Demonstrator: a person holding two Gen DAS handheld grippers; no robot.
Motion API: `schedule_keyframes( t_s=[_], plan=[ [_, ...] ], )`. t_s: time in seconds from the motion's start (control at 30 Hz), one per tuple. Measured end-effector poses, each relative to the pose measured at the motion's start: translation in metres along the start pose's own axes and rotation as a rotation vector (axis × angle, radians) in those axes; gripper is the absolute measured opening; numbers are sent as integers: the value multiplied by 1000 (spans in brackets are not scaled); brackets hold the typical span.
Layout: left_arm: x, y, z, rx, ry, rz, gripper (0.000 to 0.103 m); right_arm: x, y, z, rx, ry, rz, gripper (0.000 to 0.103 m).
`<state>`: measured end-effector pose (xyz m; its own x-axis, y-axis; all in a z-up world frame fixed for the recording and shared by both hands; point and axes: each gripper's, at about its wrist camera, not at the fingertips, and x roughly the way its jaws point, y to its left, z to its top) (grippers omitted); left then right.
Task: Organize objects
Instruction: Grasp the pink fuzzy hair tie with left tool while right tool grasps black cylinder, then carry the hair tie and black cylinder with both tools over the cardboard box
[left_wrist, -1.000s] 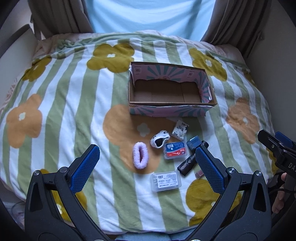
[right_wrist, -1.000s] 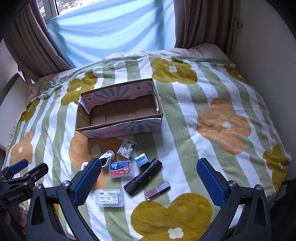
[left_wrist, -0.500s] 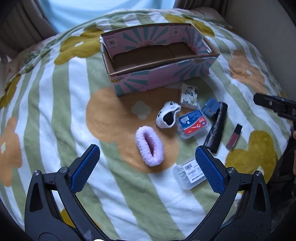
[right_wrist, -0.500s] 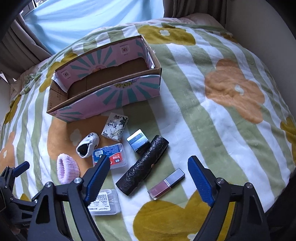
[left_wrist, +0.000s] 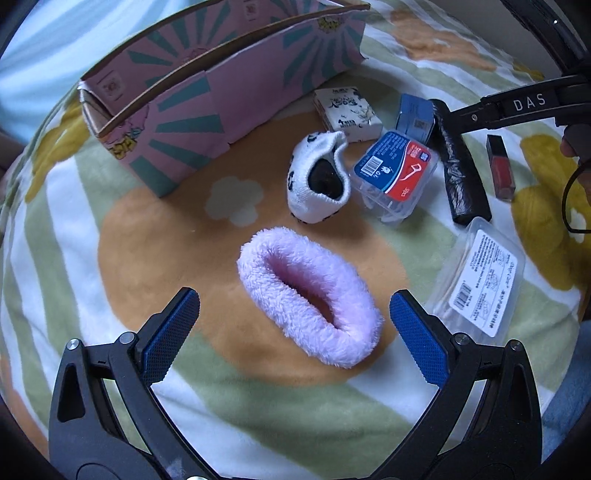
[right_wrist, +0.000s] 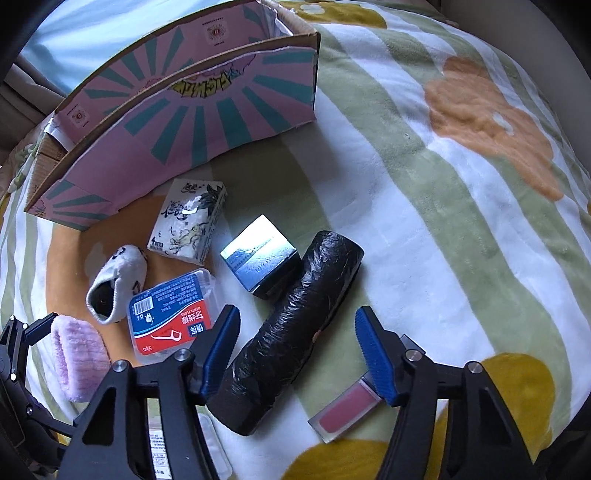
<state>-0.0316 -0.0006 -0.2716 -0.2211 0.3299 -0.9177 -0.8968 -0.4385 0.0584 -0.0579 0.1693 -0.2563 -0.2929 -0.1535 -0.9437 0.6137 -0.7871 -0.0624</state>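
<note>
My left gripper (left_wrist: 293, 326) is open, its blue pads on either side of the near end of a fluffy pink scrunchie (left_wrist: 308, 295) on the blanket. My right gripper (right_wrist: 297, 341) is open and straddles a black roll of bags (right_wrist: 291, 328). A pink lip gloss (right_wrist: 345, 406) lies by its right finger. The pink and teal cardboard box (right_wrist: 184, 122) stands open behind; it also shows in the left wrist view (left_wrist: 221, 92). The scrunchie shows at the left of the right wrist view (right_wrist: 79, 356).
Between box and grippers lie a white sock (left_wrist: 319, 181), a floss pick case (left_wrist: 395, 173), a tissue pack (right_wrist: 188, 221), a small shiny blue box (right_wrist: 262, 254) and a clear labelled case (left_wrist: 480, 280). All rest on a striped flower blanket (right_wrist: 461, 184).
Both grippers have come down and forward close to the objects. The left one now frames the scrunchie; the right one has narrowed around the black roll.
</note>
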Motion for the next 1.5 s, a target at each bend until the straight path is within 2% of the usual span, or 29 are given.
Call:
schedule_keyframes(
  t_s=[0.13,0.2,0.33,0.47,0.6,0.93,1.13,1.27,1.5],
  plan=[
    [18,7,1,-8,-1,-36,98,12,2,-4,27,18,-18,51],
    [24,9,1,-21,-1,-58,88,17,0,-6,51,32,-18,44],
    [27,9,2,-30,-26,-83,80,18,0,-9,77,24,-15,40],
    [26,5,4,-14,-41,-101,55,16,-2,-13,109,20,-10,37],
    [24,4,6,-12,-43,-94,42,13,-6,-15,139,22,-4,34],
    [14,10,9,-59,-48,-88,38,-2,-12,-23,153,4,4,31],
    [-1,13,14,-96,-55,-73,38,-23,-15,-24,115,-21,19,29],
    [-16,13,19,-115,-57,-58,38,-45,-1,-2,87,-42,31,28],
    [-52,13,33,-173,-66,-16,38,-74,-11,35,-8,-91,51,28]
  ],
)
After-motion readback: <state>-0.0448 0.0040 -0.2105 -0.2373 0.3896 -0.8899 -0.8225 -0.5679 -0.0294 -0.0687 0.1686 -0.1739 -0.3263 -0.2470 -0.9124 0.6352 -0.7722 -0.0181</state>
